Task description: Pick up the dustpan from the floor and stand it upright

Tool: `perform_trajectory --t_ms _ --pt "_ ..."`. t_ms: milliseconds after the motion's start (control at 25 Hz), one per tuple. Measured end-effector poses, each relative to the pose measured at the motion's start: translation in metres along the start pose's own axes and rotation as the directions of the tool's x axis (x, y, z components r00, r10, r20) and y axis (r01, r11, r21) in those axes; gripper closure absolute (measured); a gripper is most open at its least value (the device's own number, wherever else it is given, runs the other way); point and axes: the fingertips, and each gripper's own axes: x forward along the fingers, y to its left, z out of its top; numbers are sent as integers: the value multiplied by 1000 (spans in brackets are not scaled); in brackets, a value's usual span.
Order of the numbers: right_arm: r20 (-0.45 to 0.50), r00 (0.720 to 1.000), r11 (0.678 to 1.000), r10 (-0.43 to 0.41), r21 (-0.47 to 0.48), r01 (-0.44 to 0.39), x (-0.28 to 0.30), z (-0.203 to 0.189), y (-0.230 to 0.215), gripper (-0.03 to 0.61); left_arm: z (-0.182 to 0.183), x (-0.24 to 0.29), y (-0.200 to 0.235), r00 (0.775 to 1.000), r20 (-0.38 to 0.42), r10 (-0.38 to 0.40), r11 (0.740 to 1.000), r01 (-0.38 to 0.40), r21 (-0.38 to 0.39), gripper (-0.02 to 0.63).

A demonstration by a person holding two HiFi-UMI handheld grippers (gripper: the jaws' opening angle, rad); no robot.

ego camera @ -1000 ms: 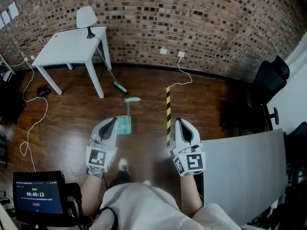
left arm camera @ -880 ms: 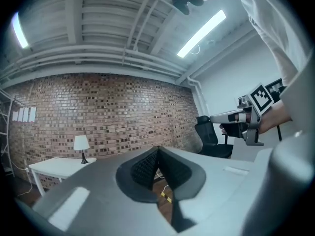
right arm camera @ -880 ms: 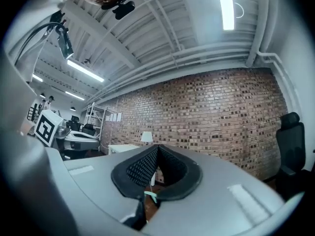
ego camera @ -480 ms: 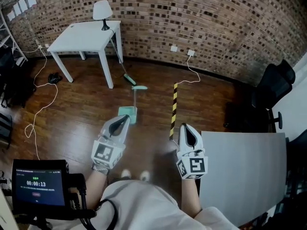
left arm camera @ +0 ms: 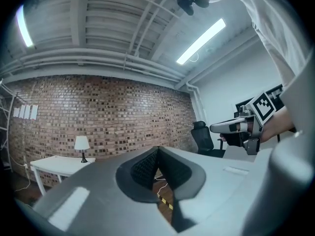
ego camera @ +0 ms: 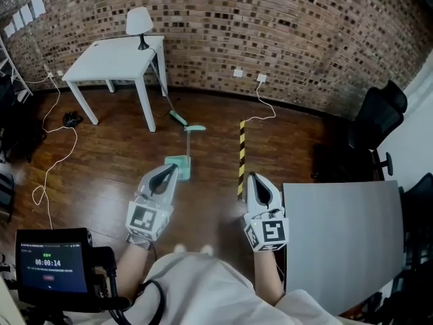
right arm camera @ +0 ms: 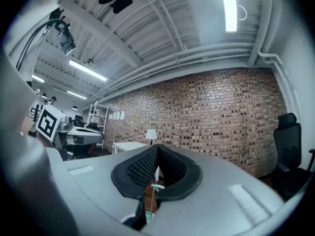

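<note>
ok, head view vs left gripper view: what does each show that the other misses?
Head view only: the teal dustpan lying on the floor, the broom, a timer screen. Left gripper view only: the ceiling light strips, and the left gripper with its jaws shut on nothing. Both: brick wall, white table, lamp, black chair, striped floor tape, right gripper.

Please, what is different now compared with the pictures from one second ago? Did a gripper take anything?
The person stepped forward, carrying both grippers along. In the head view, the tip of the left gripper now overlaps the edge of the dustpan. The timer on the screen advanced one second. Nothing was taken or let go: the left gripper and the right gripper stay shut and empty, and the dustpan still lies on the floor.
</note>
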Motion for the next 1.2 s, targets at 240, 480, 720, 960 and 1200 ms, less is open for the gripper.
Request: perform_trajectory --t_ms 240,480,720,960,1200 --pt "2 1000 1000 -20 11 20 15 4 9 568 0 -4 18 1000 6 -11 1000 11 -2 612" --pt "4 1000 1000 14 -5 -14 28 -3 22 568 -10 -4 21 1000 17 -14 1000 14 -5 612" --pt "-3 1000 1000 17 -9 -17 30 -8 28 568 -10 -5 21 999 22 -25 1000 25 10 612" --pt "-23 1000 1000 2 -4 -2 27 -17 26 568 -15 -5 21 999 23 -26 1000 26 -2 612" --pt "-22 1000 1000 -16 -8 15 27 -19 26 568 -22 -7 24 999 17 -33 999 33 -3 612"
